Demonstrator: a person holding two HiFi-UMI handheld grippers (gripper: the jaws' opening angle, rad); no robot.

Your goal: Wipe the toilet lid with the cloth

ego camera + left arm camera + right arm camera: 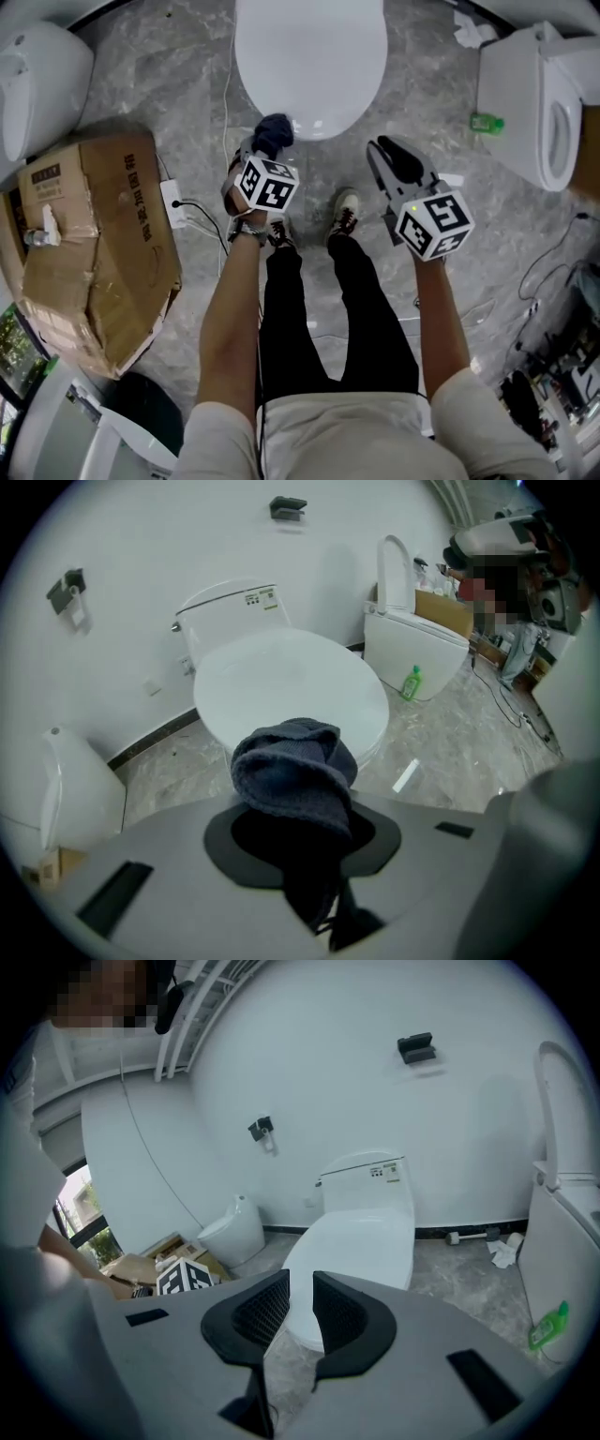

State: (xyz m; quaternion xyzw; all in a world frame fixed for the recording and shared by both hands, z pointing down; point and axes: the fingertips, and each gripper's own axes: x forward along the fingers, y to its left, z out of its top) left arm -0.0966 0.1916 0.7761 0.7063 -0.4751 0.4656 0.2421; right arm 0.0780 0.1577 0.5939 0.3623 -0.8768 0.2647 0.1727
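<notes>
Cloth (295, 775): dark blue, bunched into a wad. It is clamped in the left gripper (265, 152), and the bulk bulges out past the jaw tips and hides them. A tail of cloth hangs back between the jaws.

Toilet lid (281, 682): white, glossy, closed. It lies directly ahead of the left gripper and below it. In the head view the wad sits over the lid's near rim. I cannot tell whether it touches the rim.

Right gripper (300, 1299): jaws a narrow gap apart with nothing between them. It is well to the side of the left gripper, with the lid ahead of it. It looks idle for this task.

Wipe not judged under way, and no part of the lid looks covered.

Risks from here:
- The wad is thick and rounded, so only a small patch would meet the lid. Likely result is narrow streaks and missed areas.
- Drag across the smooth lid could pull the cloth out of the jaws, because most of it sits outside the grip.
- Pressing too steeply could push the hard jaw tips through the wad onto the lid and scuff it.
- A white cable (226, 103) runs along the floor beside the left gripper. It could snag a foot or the hanging tail.
</notes>
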